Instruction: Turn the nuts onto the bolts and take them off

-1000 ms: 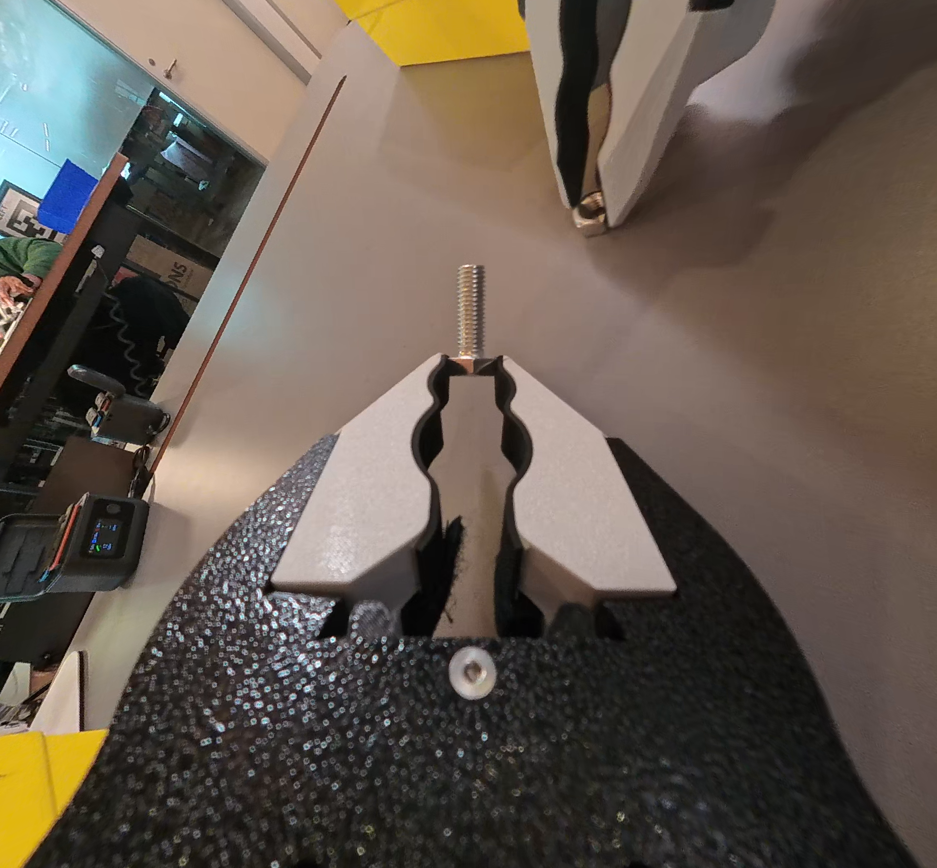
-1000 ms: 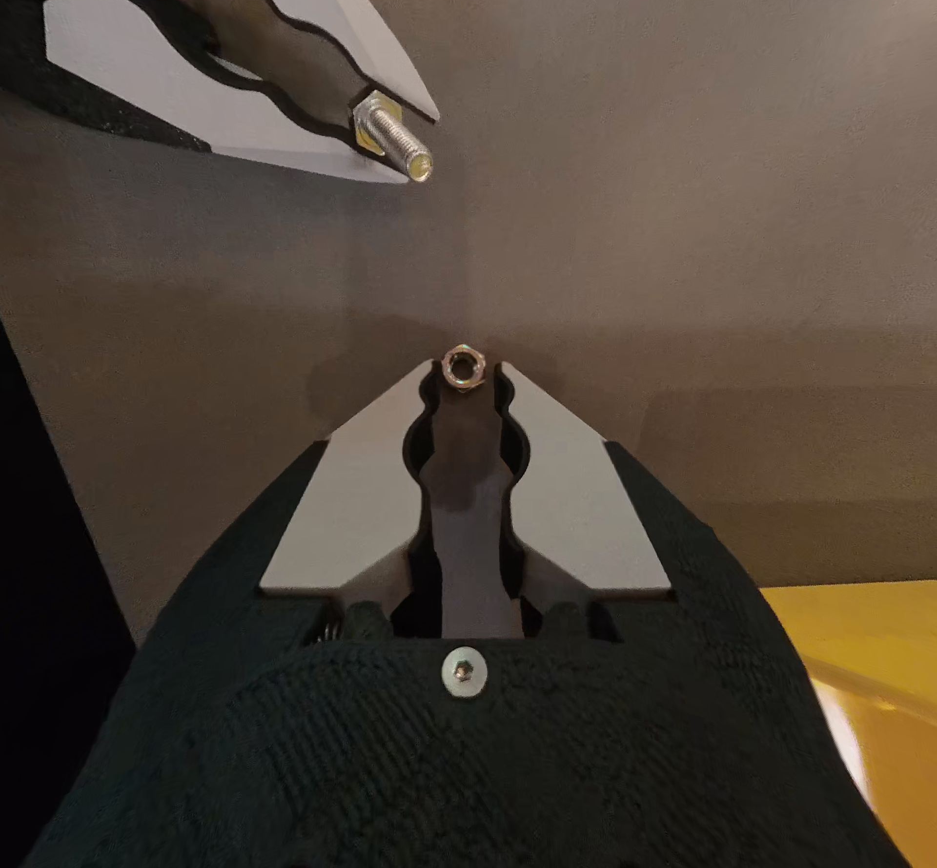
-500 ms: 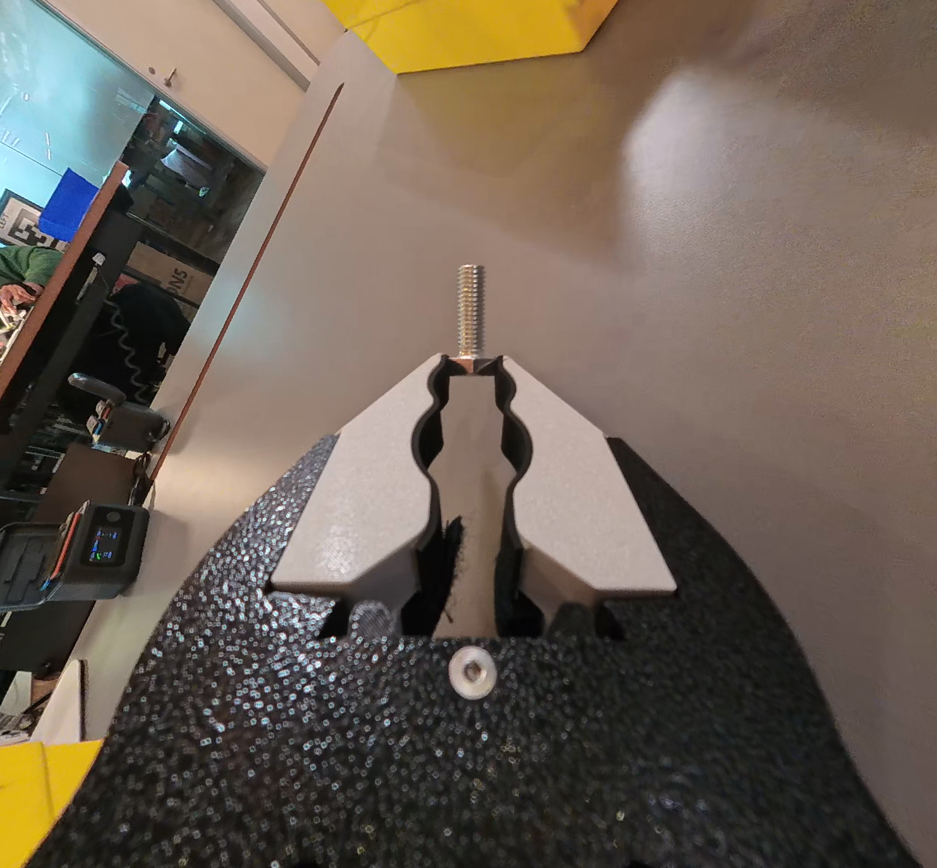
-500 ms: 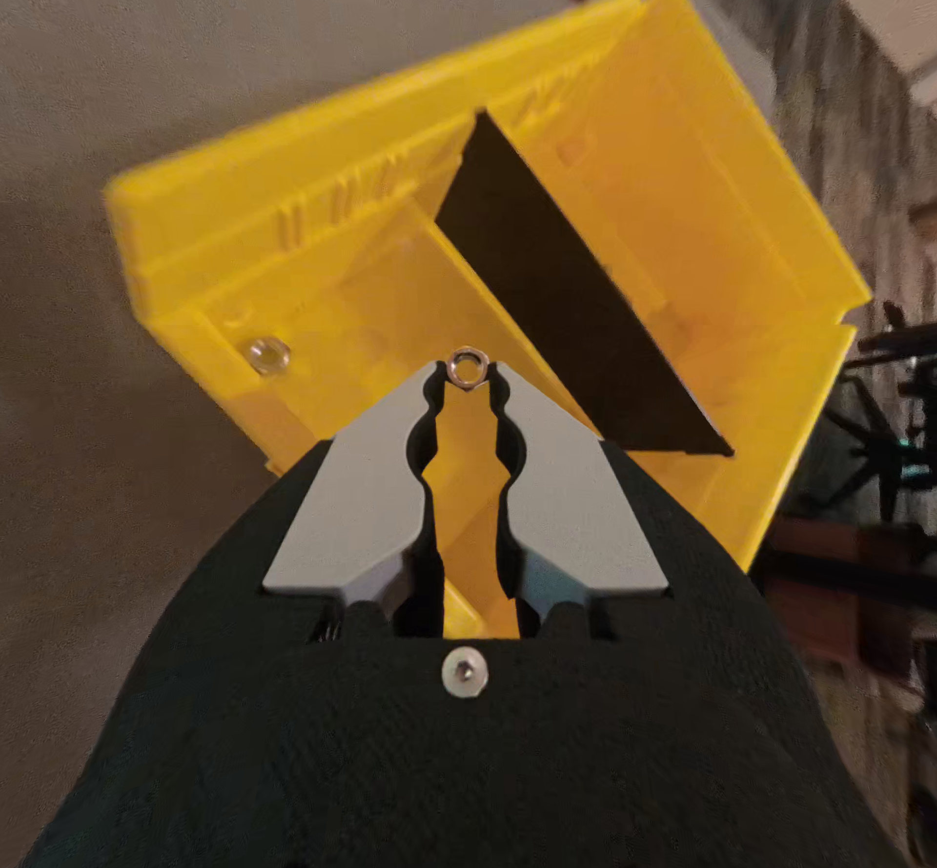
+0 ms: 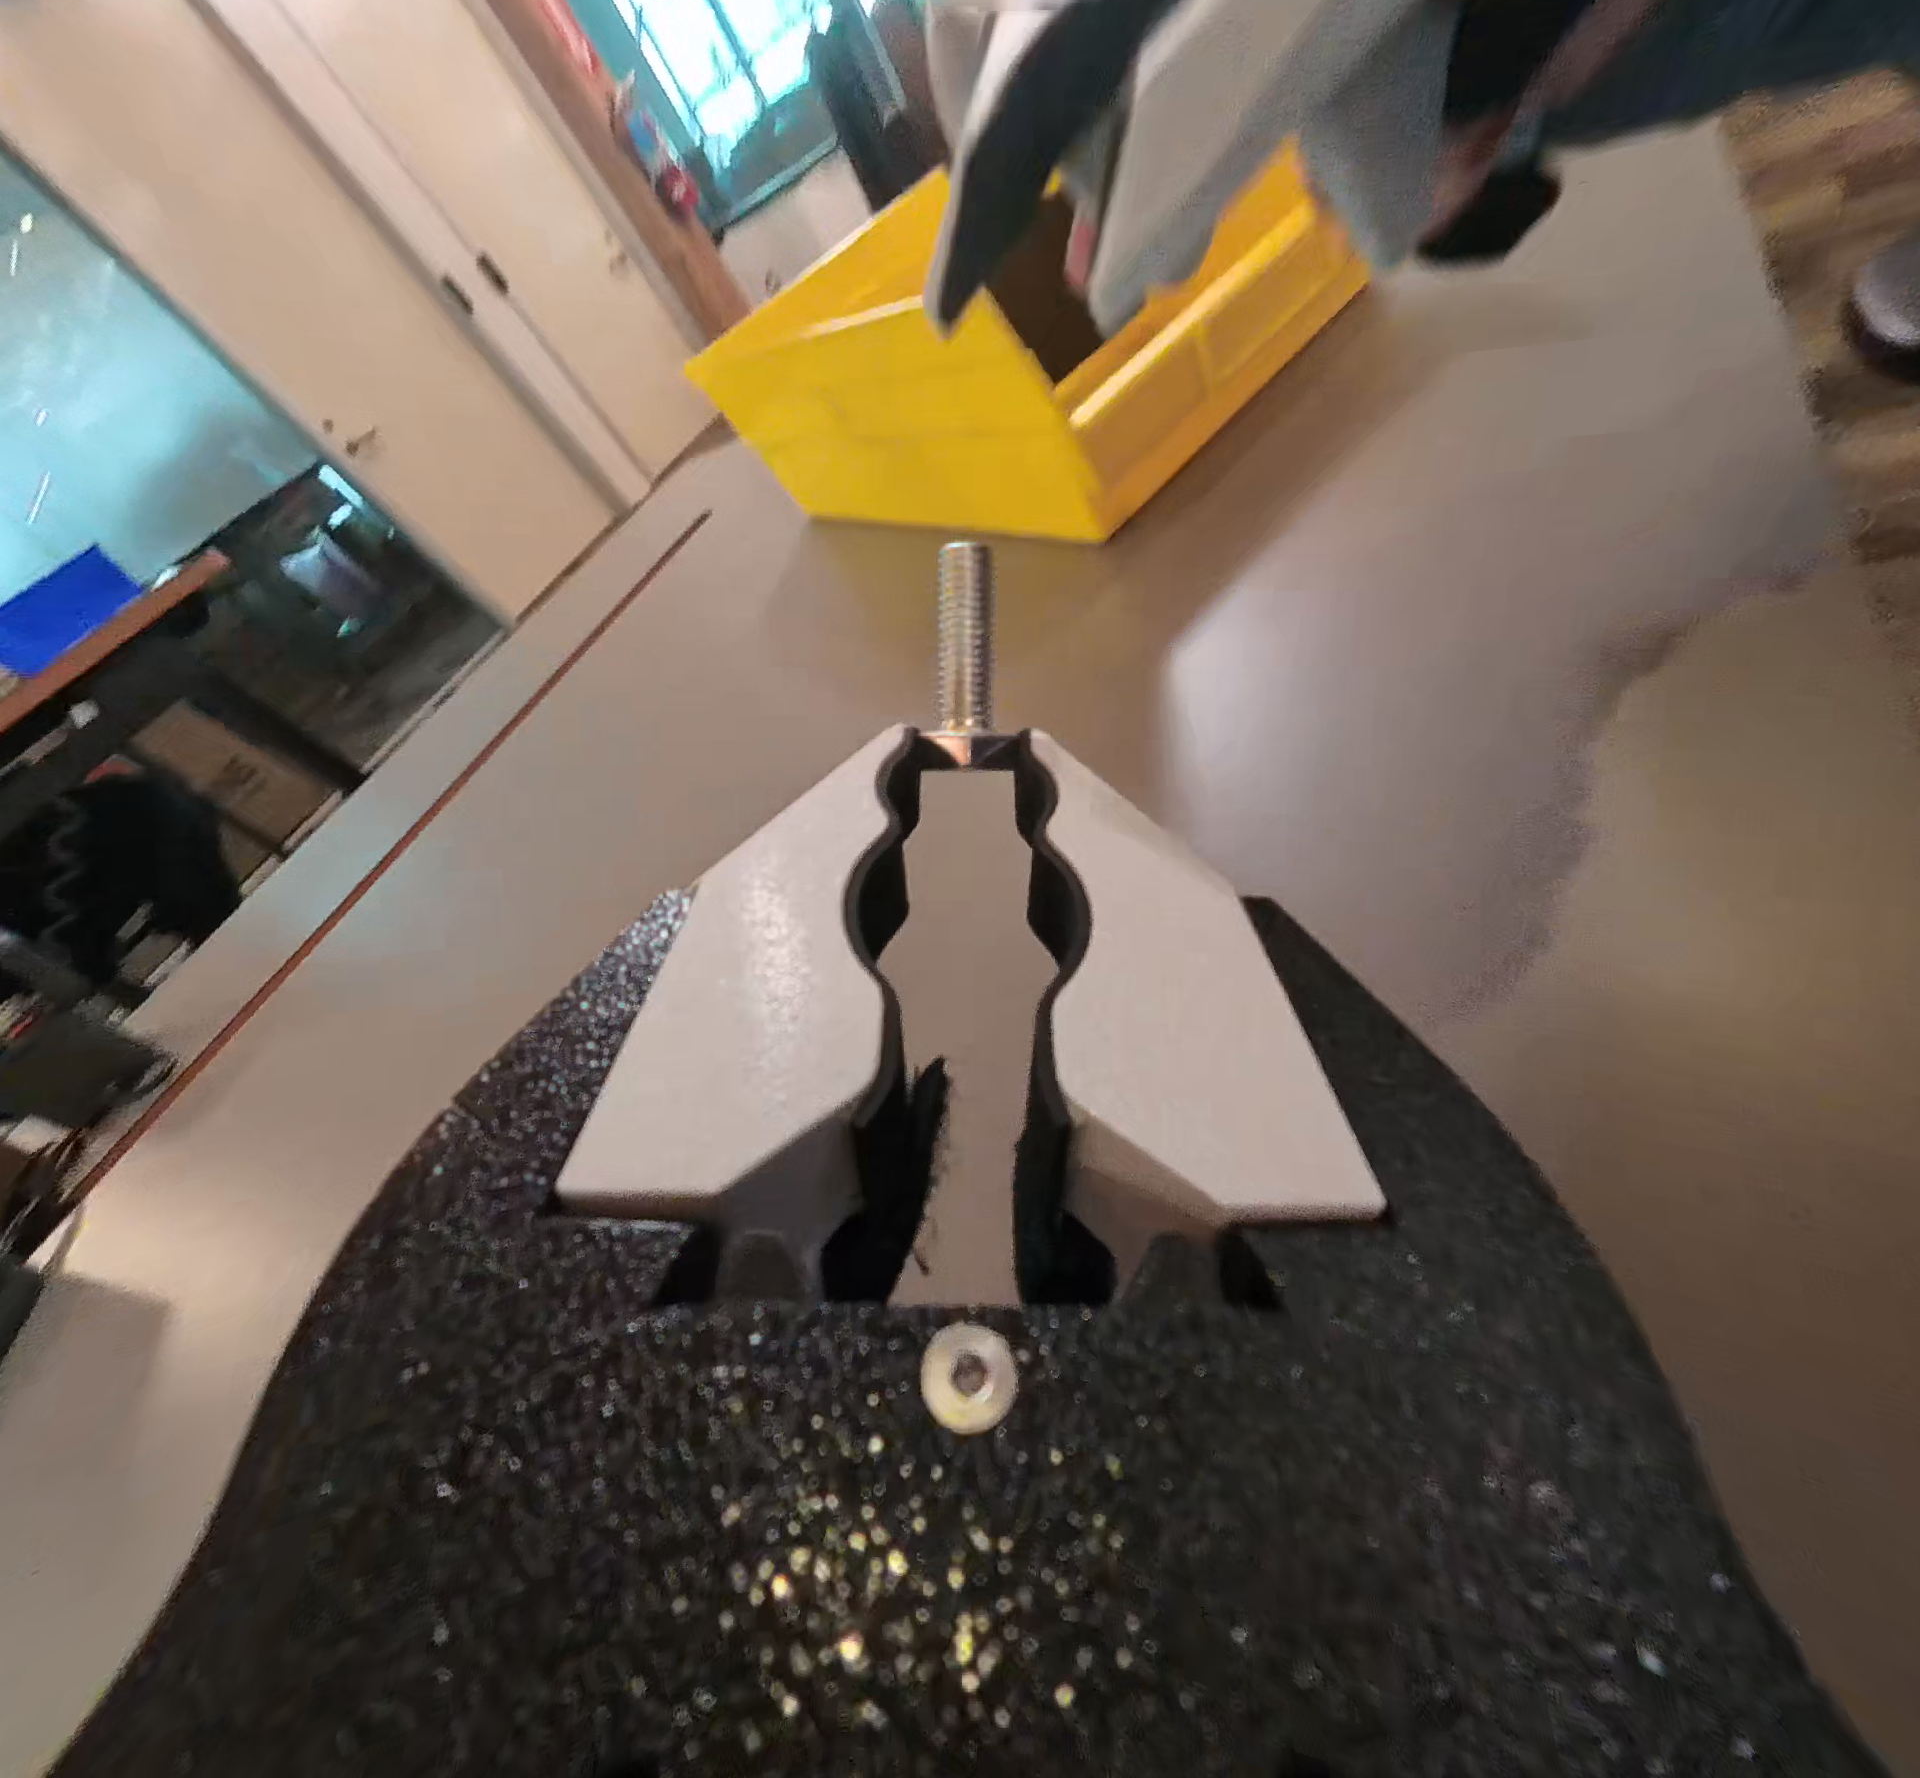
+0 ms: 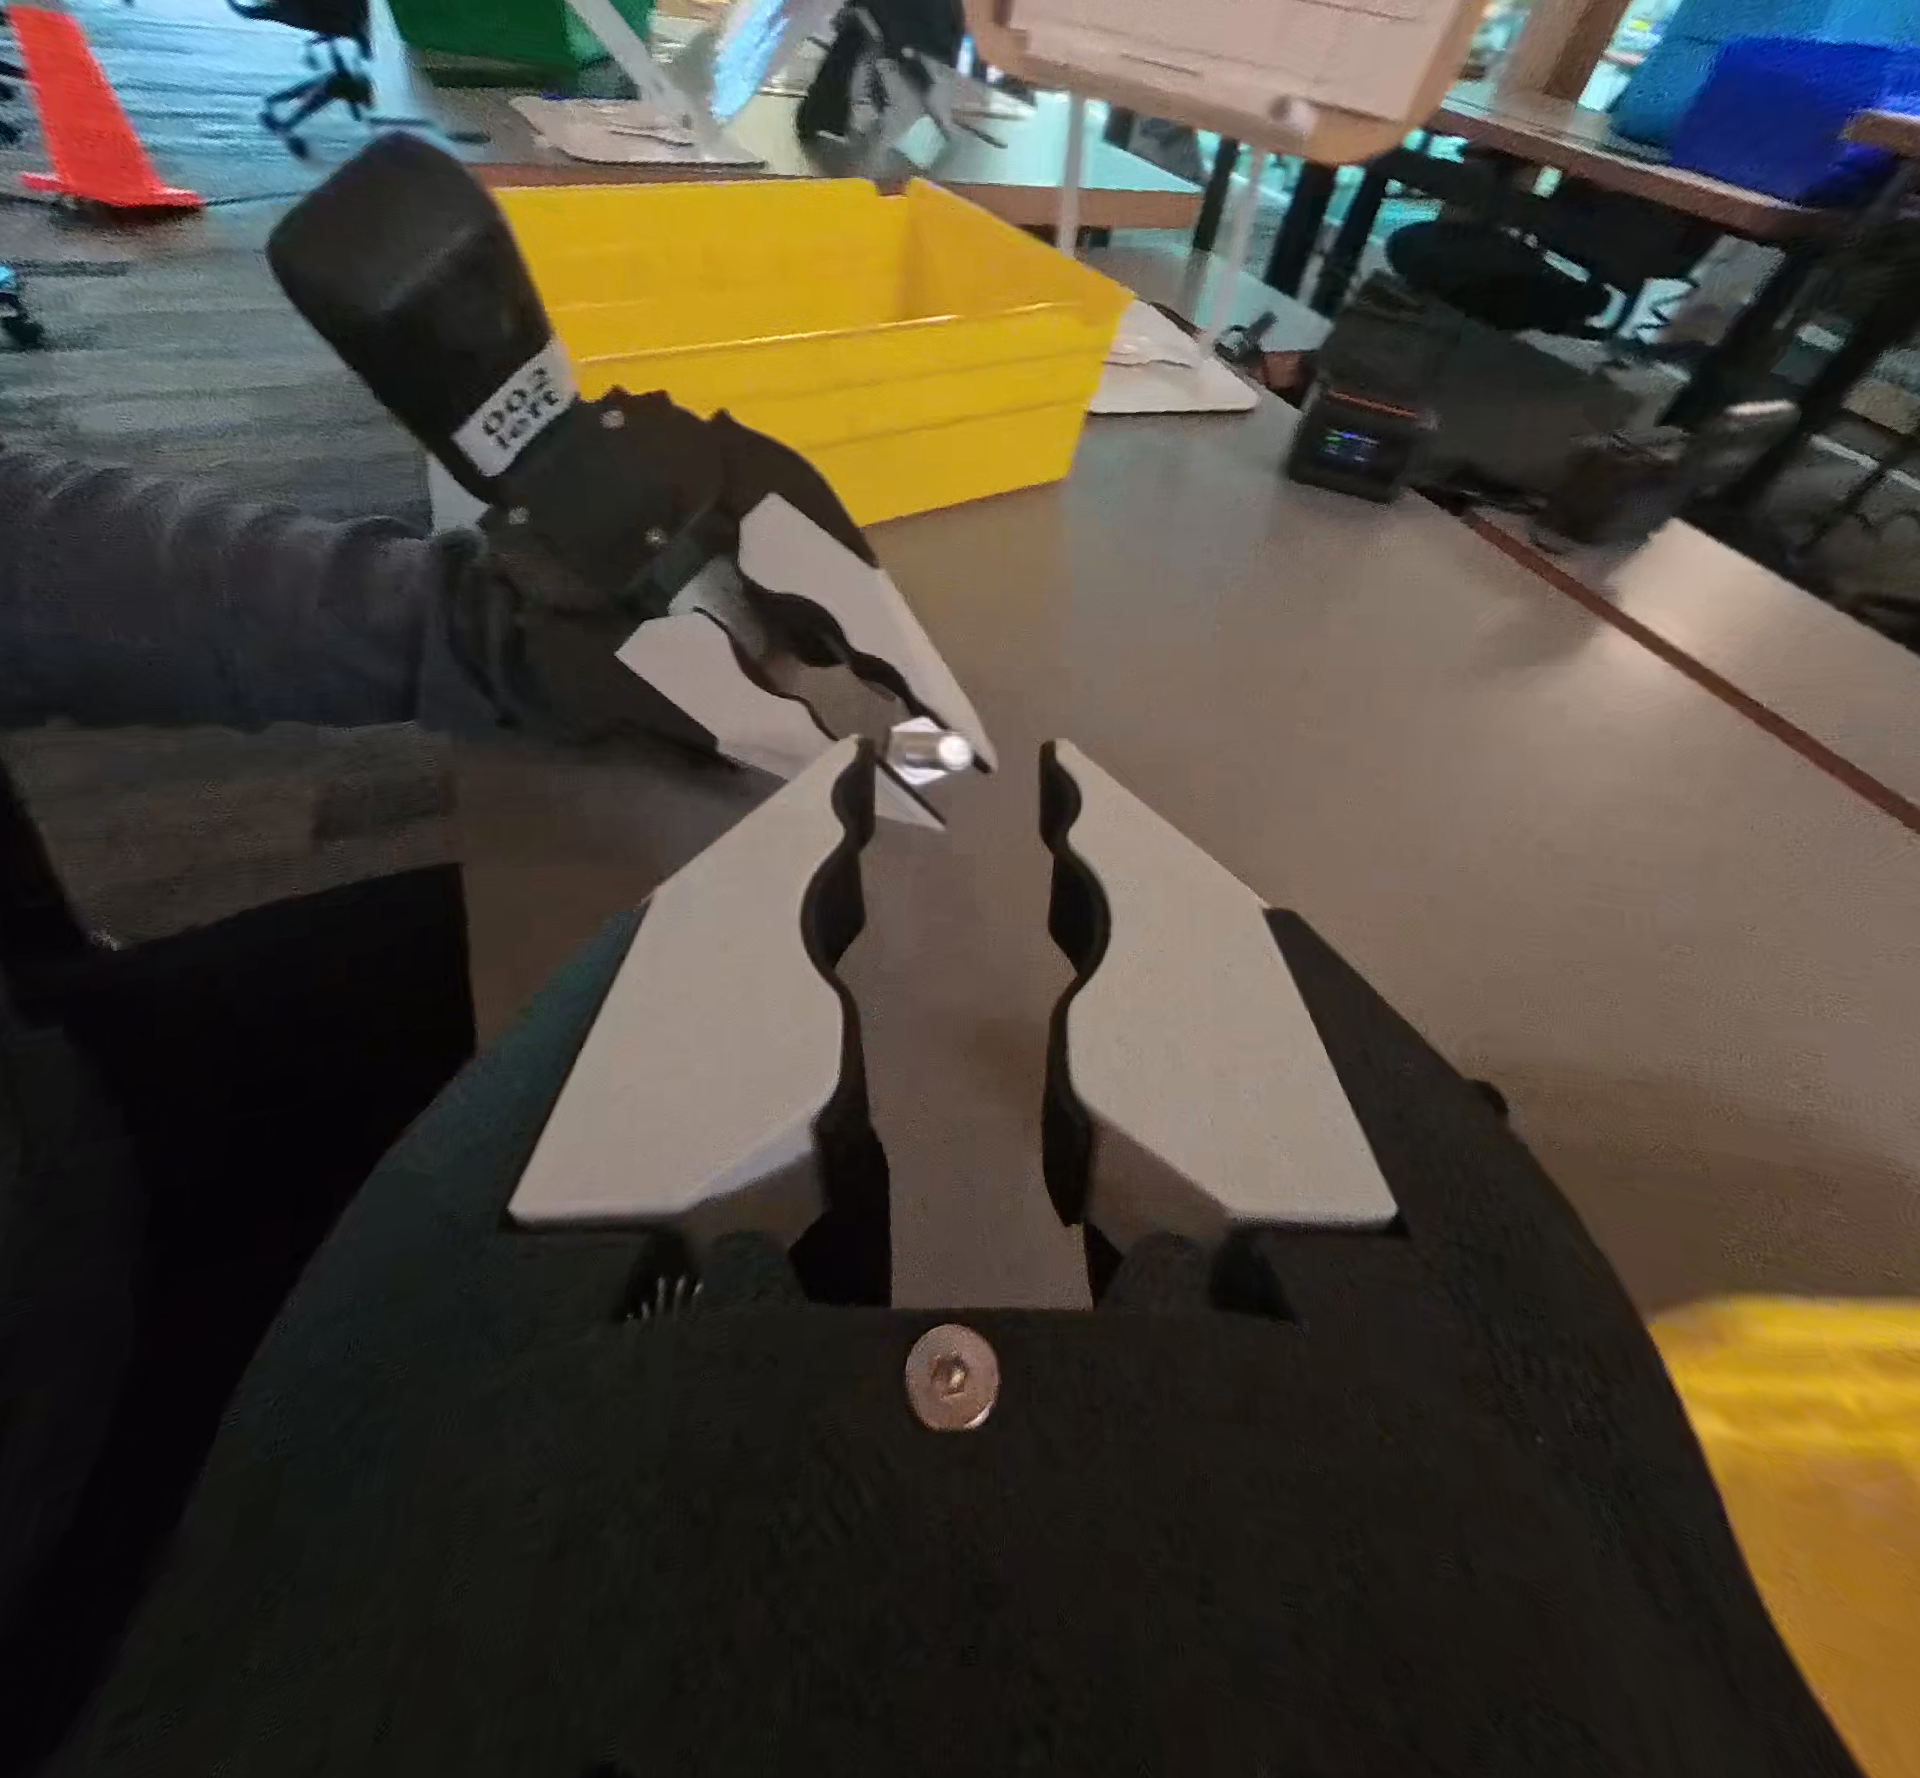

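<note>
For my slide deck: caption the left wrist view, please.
Left hand-held gripper shut on a bolt above the table, yellow bin beyond.

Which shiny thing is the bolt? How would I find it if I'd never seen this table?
Start at the big grey table with the yellow bin on it. In front of that bin, the left gripper pinches a small silver bolt by its head. It is the only thin metal rod with spiral ridges, sticking straight out past the grey fingertips.
</note>
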Demonstrator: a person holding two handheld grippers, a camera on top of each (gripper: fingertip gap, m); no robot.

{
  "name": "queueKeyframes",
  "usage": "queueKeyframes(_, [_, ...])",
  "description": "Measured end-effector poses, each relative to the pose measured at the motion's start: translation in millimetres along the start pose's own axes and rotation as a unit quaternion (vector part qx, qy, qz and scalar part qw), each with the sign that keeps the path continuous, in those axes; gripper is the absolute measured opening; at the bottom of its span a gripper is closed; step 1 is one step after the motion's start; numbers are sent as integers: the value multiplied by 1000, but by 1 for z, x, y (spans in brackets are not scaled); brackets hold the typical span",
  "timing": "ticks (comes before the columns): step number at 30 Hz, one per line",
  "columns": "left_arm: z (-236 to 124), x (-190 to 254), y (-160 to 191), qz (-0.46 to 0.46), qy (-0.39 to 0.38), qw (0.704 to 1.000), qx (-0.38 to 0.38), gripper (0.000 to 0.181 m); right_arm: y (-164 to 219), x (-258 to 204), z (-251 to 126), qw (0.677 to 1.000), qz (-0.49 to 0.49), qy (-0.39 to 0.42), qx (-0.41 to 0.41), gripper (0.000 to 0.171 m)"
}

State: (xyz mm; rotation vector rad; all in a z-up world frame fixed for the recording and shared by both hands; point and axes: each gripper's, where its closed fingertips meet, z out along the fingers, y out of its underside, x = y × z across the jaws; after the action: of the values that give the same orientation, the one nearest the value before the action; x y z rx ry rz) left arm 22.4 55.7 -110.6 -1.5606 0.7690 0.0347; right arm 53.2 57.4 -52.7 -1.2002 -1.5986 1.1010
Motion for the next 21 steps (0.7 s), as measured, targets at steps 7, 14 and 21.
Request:
queueKeyframes(7, [-6,6,-15,-10,23,998,52,15,8,-23,37,999,-8,-38,3,20])
queueKeyframes(14, [-9,-7,-24,15,-37,996,83,23,-8,22,19,998,-16,42,41,8])
queueKeyframes(21, [-2,-15,-5,105,-96,990,6,0,45,244,-129,877,96,458,-106,8])
